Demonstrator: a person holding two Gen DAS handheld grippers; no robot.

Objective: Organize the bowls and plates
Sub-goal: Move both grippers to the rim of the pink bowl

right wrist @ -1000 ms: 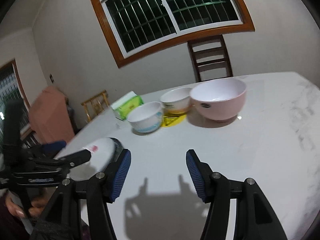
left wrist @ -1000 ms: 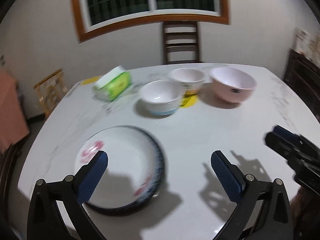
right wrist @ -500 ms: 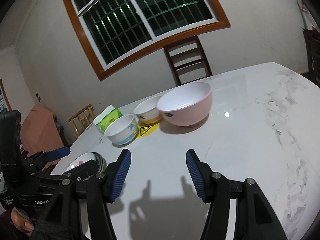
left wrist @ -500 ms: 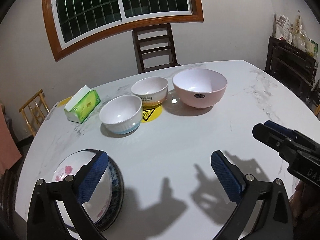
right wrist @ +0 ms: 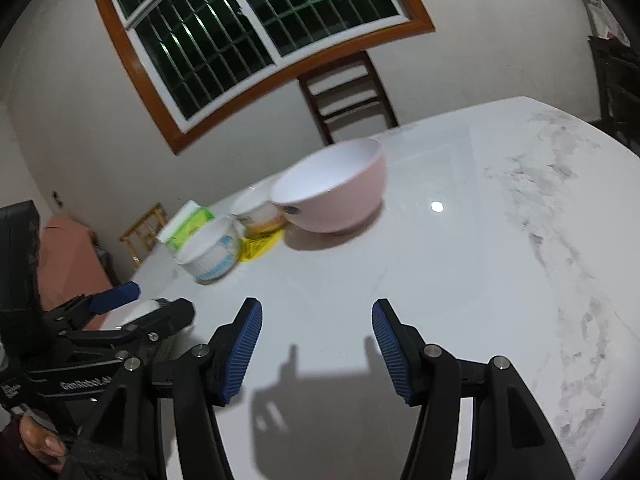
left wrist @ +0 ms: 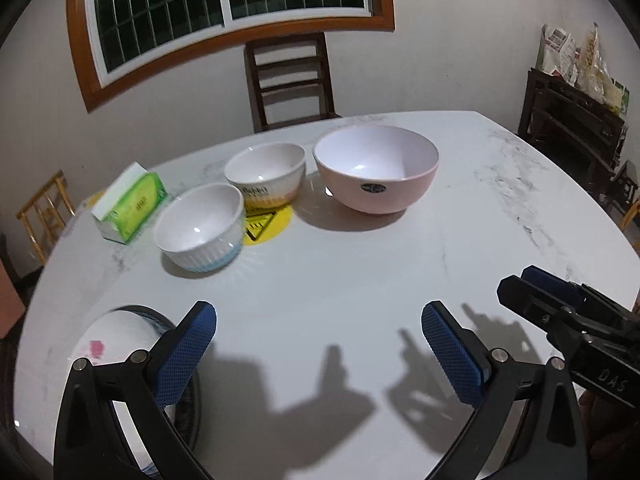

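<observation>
Three bowls stand in a row at the far side of the white marble table point(left wrist: 360, 272): a large pink bowl point(left wrist: 376, 168) point(right wrist: 332, 192), a white bowl with an orange band point(left wrist: 266, 174) point(right wrist: 256, 212), and a ribbed white-and-blue bowl point(left wrist: 200, 226) point(right wrist: 208, 252). A stack of plates point(left wrist: 116, 344), the top one white with pink flowers, lies at the near left, partly behind my left finger. My left gripper point(left wrist: 320, 332) hangs open over bare table, nothing between its blue pads. My right gripper point(right wrist: 316, 324) is also open and empty; it shows at the right edge of the left wrist view point(left wrist: 560, 304).
A green tissue box point(left wrist: 130, 202) sits left of the bowls, and a yellow sticker point(left wrist: 264, 224) lies under them. A wooden chair point(left wrist: 290, 76) stands behind the table below a barred window. A dark cabinet point(left wrist: 576, 120) is at the right; a hand point(right wrist: 36, 440) holds the left gripper.
Both grippers have drifted right and slightly down over the table. The plate stack has slid to the lower left of the left wrist view and the bowls now sit nearer its centre.
</observation>
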